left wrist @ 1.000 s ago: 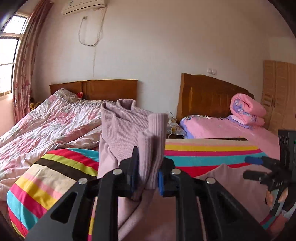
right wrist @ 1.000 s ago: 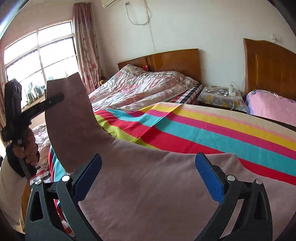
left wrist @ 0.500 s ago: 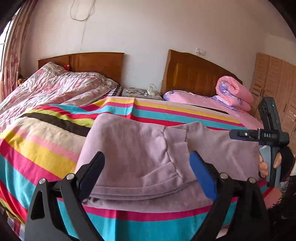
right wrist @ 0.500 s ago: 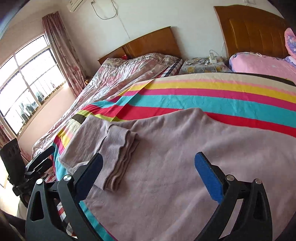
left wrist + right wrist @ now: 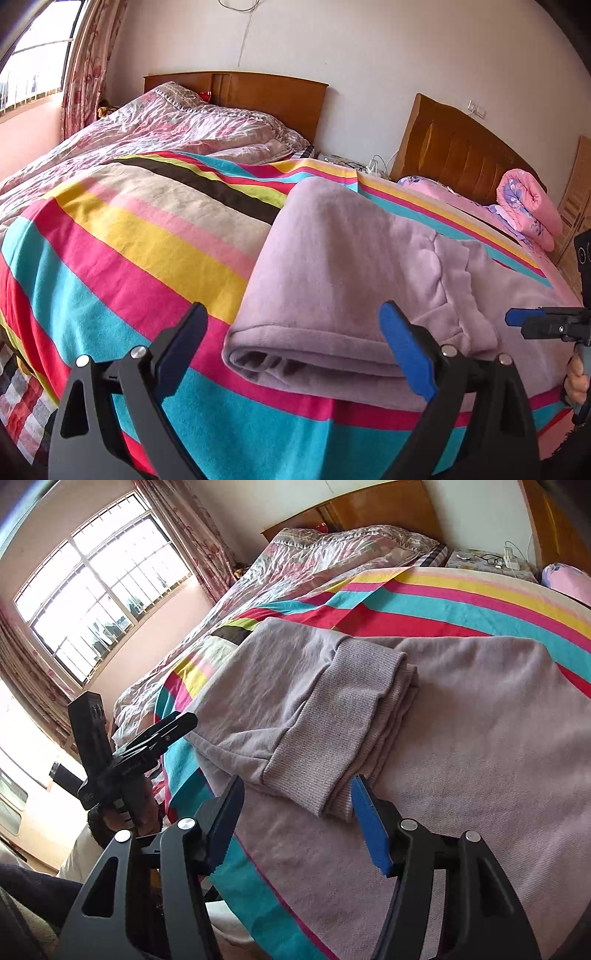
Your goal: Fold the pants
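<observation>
1. Left gripper (image 5: 291, 347): fingers spread wide, nothing between the pads; a second ago they pinched the raised cuff end of the pants (image 5: 354, 280); that end is now let go and lies folded over the rest.
2. Right gripper (image 5: 295, 812): jaws closing; a second ago they stood wide over flat cloth; the ribbed cuffs (image 5: 332, 731) now sit in the gap, the blue pad close beside their edge; contact cannot be told, so no grip is recorded.
3. Pants: laid on the striped blanket (image 5: 122, 236) near its front edge; one fold made, the leg end doubled back so the cuffs rest on the upper part; the fold edge at the left gripper's side is rounded and fairly even; the cuffs lie slightly askew.
4. Surroundings: a quilted bed (image 5: 177, 125) behind, a pink bed (image 5: 461, 199) to the side; neither bears on the work.
5. Judgement: the first fold is down and released; the closing right jaws suggest the cuffs are about to be taken, for straightening or a second fold; risk is dragging the top layer off line.
</observation>
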Demonstrator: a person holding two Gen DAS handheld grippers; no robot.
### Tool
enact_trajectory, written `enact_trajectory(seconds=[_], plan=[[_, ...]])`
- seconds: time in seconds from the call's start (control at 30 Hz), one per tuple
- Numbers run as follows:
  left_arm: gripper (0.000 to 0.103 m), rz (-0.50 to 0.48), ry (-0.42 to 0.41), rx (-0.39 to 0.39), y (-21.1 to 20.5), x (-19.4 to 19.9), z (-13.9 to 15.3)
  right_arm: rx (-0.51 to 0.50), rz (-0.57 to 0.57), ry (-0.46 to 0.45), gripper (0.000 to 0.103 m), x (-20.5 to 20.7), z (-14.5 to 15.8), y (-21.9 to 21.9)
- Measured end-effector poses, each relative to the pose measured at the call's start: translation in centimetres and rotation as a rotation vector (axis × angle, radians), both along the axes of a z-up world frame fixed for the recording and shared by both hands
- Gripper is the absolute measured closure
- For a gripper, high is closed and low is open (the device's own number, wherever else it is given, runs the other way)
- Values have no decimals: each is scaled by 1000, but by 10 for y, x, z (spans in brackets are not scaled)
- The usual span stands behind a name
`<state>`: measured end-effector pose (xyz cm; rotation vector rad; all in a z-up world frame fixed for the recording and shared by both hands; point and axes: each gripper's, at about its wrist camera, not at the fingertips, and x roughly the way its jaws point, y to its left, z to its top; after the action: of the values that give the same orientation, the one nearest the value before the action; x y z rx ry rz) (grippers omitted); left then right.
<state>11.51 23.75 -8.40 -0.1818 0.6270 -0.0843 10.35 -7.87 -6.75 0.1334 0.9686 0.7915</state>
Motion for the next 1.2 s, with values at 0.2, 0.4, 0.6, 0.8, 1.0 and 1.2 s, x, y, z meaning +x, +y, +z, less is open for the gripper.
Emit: enact_trajectory(seconds=[0.2,0.4,0.6,0.8,1.0,1.2], plan=[[8,-9,13,-8,-3,1,-8,-22,-41,94,55,11,-22,1],[6,-8,19,37,-7,3,-8,-15,-77,9,94,16,-6,3],[3,-9,20,63,-9,2,-8,-137,-101,37,95,18,-23,2],[2,-6,18,111,-12,2,-8,-92,-159,61,81,23,-15,-16],[2,25,3,108,-2,-2,-5,-23,-148,113,18,32,-23,-15],[2,32,-2,89,2,-4,-6,-87,-56,129,26,33,-22,11]])
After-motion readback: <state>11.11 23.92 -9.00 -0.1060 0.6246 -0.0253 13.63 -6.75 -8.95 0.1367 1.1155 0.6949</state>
